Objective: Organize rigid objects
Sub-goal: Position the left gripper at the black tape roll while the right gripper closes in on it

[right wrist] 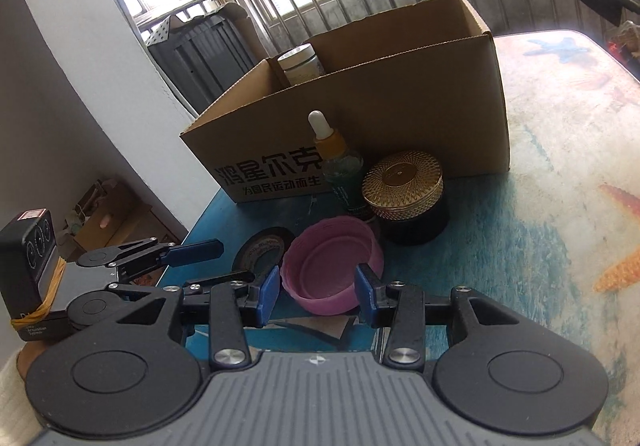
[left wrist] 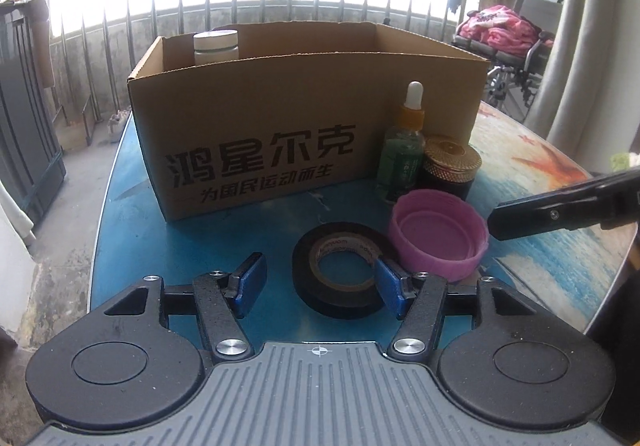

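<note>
Cardboard box [left wrist: 280, 118], open-topped, printed front, standing on the table [left wrist: 200, 230]; white-lidded jar [left wrist: 216, 46] inside at its far left corner; dropper bottle [left wrist: 405, 142] upright just before the box's front, touching or nearly touching a dark jar with gold patterned lid [left wrist: 451, 164] at its right; pink cap [left wrist: 438, 238], hollow side up, nearer still; black tape roll [left wrist: 340, 270] flat beside the cap's left. Left tongs [left wrist: 320, 278]: moderately wide, nothing gripped, right pad over the roll's rim. Right tongs [right wrist: 316, 292]: narrower, parted either side of the pink cap; contact not discernible.
</note>
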`<move>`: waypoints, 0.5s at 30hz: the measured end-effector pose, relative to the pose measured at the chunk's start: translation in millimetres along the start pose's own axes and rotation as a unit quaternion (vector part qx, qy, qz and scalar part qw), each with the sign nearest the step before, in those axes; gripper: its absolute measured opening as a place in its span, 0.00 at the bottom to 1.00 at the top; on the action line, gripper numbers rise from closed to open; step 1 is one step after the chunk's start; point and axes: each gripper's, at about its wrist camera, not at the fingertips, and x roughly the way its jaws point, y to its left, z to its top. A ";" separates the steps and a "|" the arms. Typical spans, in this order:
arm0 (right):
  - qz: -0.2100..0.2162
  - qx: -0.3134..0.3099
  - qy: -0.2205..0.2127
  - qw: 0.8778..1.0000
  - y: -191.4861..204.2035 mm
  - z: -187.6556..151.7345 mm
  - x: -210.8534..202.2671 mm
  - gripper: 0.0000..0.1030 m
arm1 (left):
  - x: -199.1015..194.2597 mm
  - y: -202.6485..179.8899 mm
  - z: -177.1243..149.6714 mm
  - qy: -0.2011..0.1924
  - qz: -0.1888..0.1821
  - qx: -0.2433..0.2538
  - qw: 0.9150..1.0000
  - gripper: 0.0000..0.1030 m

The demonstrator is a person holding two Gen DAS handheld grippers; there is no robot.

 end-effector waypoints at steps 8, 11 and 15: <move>-0.007 -0.003 -0.017 1.000 -0.8 6.4 -5.3 0.43 | 13.6 0.5 1.5 0.018 0.000 0.020 1.000 0.17; 0.002 -0.008 -0.017 1.000 3.3 6.5 -6.0 0.43 | 6.6 0.3 -3.4 0.019 0.007 0.017 1.000 0.17; 0.019 -0.014 -0.016 1.000 13.4 2.9 -9.2 0.43 | -10.0 -2.9 -15.2 0.023 0.009 0.018 1.000 0.17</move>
